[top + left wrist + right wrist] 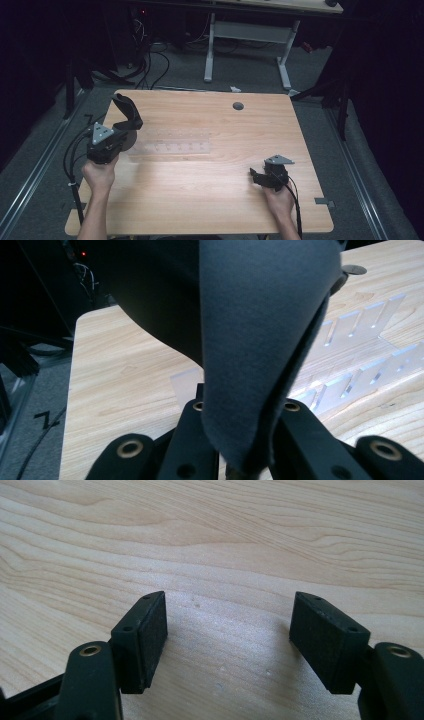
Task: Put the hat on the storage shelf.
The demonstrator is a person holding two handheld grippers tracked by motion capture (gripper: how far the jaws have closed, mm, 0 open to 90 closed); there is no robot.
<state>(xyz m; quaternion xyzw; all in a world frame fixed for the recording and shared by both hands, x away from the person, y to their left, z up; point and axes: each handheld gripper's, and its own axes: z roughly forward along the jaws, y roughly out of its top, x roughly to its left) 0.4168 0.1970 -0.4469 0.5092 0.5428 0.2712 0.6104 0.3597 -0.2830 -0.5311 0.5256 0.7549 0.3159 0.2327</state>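
At the desk's left side the left claw was clamped on a dark grey cloth, which stood up from the jaws and leaned away from the person; in the left gripper view the cloth rose between the closed jaws. No writing could be read. A clear slotted rack lay flat just right of it, long axis left-right. Right claw hovered low, jaws wide, holding nothing.
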